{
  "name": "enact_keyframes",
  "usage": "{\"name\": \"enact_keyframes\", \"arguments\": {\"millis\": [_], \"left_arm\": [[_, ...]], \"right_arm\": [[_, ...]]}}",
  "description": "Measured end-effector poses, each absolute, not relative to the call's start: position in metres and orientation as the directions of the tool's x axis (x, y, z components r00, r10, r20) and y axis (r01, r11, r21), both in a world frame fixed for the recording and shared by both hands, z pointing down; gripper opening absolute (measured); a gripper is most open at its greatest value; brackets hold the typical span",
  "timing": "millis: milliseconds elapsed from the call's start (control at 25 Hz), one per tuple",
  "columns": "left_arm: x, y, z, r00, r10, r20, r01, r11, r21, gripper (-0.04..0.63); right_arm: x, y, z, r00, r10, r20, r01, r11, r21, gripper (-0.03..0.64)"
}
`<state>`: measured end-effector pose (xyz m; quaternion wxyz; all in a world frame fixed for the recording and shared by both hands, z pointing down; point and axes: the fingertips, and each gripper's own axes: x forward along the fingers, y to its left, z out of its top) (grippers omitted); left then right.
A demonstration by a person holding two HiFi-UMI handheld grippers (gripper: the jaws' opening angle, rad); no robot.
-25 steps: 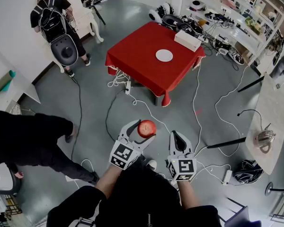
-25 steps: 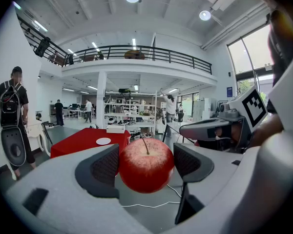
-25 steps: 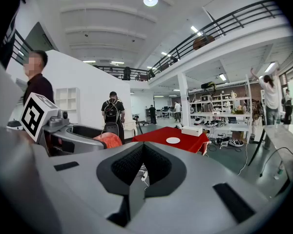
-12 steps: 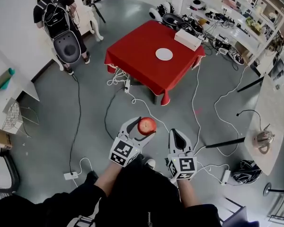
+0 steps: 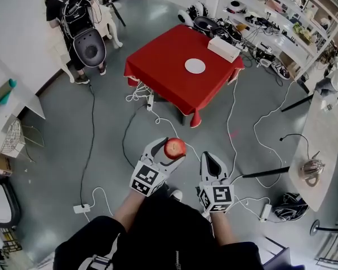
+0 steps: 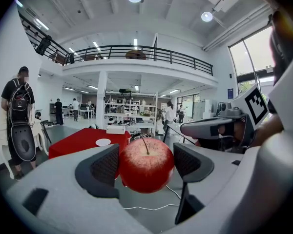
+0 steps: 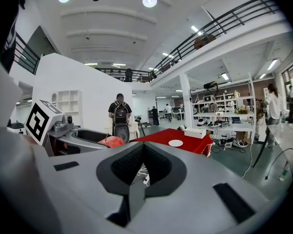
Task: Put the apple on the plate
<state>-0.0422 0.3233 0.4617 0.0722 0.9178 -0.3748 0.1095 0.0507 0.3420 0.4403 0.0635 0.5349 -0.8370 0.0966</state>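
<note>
A red apple point(image 5: 174, 148) with its stem up sits between the jaws of my left gripper point(image 5: 168, 152), which is shut on it and held out over the grey floor. The left gripper view shows the apple point(image 6: 145, 164) filling the gap between both black pads. My right gripper point(image 5: 212, 164) is beside it, shut and empty; its pads meet in the right gripper view point(image 7: 143, 167). A white plate point(image 5: 195, 66) lies on the red table point(image 5: 163, 72) some way ahead, also small in the gripper views as the plate point(image 6: 103, 142) and the plate point(image 7: 175, 143).
A white box point(image 5: 223, 48) sits at the table's far corner. Cables point(image 5: 158, 120) trail over the floor between me and the table. A person with a backpack point(image 5: 76, 16) stands far left. Shelves point(image 5: 276, 21) of gear line the far right; a round table point(image 5: 321, 145) is at right.
The dark-clothed person at the lower left has left the view. The person with the backpack has shifted slightly. Both grippers and the apple stay about where they were.
</note>
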Motion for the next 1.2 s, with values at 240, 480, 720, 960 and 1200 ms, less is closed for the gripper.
{"name": "enact_keyframes", "arguments": {"millis": [240, 480, 720, 960, 1200], "left_arm": [[-0.040, 0.317, 0.467, 0.700, -0.664, 0.265, -0.696, -0.716, 0.044, 0.351], [-0.039, 0.319, 0.471, 0.702, -0.654, 0.282, -0.691, -0.721, 0.046, 0.351], [-0.037, 0.320, 0.475, 0.701, -0.651, 0.291, -0.690, -0.722, 0.047, 0.351], [-0.035, 0.322, 0.474, 0.700, -0.653, 0.289, -0.691, -0.722, 0.044, 0.351], [-0.033, 0.325, 0.471, 0.702, -0.653, 0.284, -0.690, -0.723, 0.045, 0.351]], "right_arm": [[0.051, 0.335, 0.447, -0.418, -0.882, 0.217, -0.908, 0.406, -0.099, 0.011], [0.051, 0.335, 0.452, -0.419, -0.879, 0.228, -0.908, 0.405, -0.109, 0.011], [0.052, 0.337, 0.455, -0.425, -0.875, 0.234, -0.905, 0.409, -0.114, 0.011], [0.053, 0.339, 0.456, -0.425, -0.874, 0.236, -0.905, 0.407, -0.120, 0.011], [0.054, 0.344, 0.457, -0.422, -0.875, 0.237, -0.906, 0.405, -0.119, 0.011]]}}
